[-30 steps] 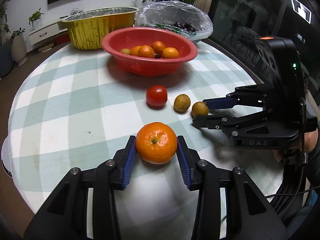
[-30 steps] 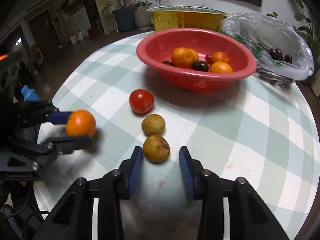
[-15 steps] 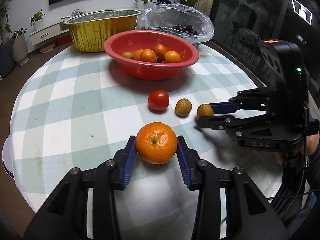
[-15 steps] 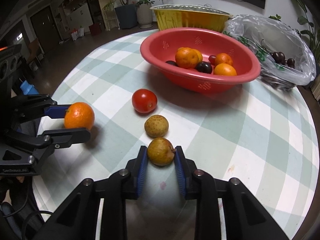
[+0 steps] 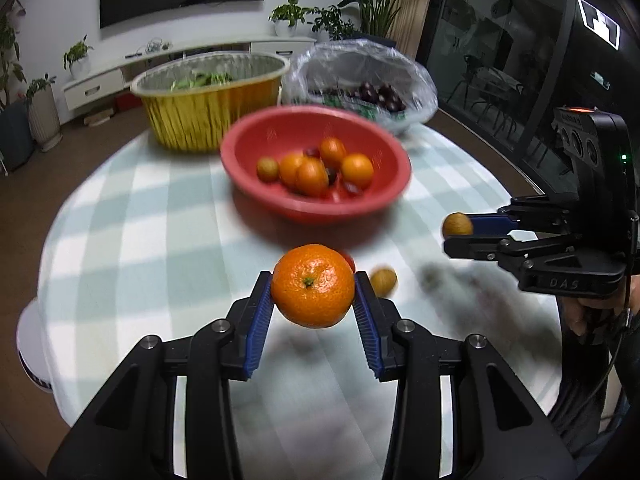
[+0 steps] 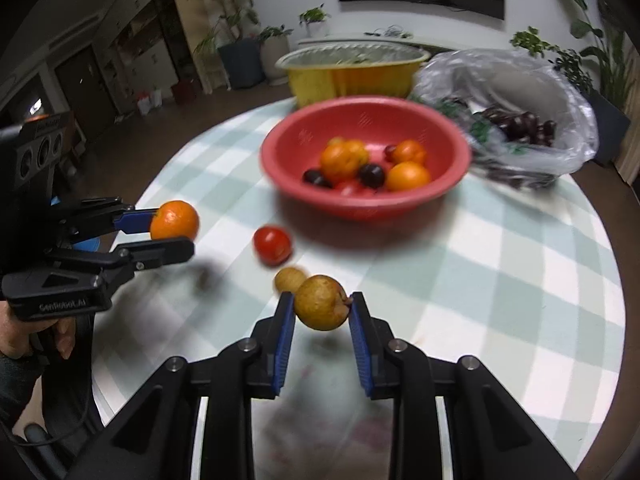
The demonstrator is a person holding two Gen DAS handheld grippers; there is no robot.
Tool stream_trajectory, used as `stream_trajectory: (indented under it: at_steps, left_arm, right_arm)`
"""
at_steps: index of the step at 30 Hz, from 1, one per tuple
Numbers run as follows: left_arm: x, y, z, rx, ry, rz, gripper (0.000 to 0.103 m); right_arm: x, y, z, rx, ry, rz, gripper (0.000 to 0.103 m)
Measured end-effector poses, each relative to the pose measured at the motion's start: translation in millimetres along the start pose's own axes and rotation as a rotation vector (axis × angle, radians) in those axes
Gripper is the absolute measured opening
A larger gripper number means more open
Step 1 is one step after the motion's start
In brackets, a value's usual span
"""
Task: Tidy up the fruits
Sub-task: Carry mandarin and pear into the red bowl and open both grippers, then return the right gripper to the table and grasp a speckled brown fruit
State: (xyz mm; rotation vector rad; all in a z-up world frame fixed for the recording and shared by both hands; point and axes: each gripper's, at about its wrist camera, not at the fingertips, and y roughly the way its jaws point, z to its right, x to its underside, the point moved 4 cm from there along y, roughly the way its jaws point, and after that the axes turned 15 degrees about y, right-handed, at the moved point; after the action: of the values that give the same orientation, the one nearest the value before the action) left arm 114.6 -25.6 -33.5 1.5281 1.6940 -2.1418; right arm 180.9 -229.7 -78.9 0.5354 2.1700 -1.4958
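With the left gripper [image 5: 314,294] clamping an orange [image 5: 313,285] and the right gripper [image 6: 322,314] pinching a small brown fruit [image 6: 322,302] above the table [image 6: 500,280], either round fruit could slip loose before reaching the red bowl [image 6: 360,204].

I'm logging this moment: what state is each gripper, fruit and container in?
left gripper: shut on orange, lifted.
right gripper: shut on brown fruit, lifted.
tomato: loose on table.
second brown fruit: loose on table.
red bowl: partly filled.
plastic bag: open.
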Motion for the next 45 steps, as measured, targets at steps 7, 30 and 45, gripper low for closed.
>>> stream_trajectory:
  at_steps: [7,30,45]
  left_arm:
    - [-61.0,26.2,-38.6,-0.024,0.020,0.012,0.037]
    - [-95.7,134.0,-63.9,-0.029,0.030,-0.092,0.042]
    - [-85.9,92.7,-59.7,-0.043,0.024,-0.017,0.083]
  right_arm:
    - [-56.3,-0.6,13.1,0.035,0.005,0.042,0.030]
    - [-127.7,102.7,7.1,0.131,-0.064,-0.041,0.030]
    - [-118.5,82.3,8.5,0.138,-0.053,0.017,0.050]
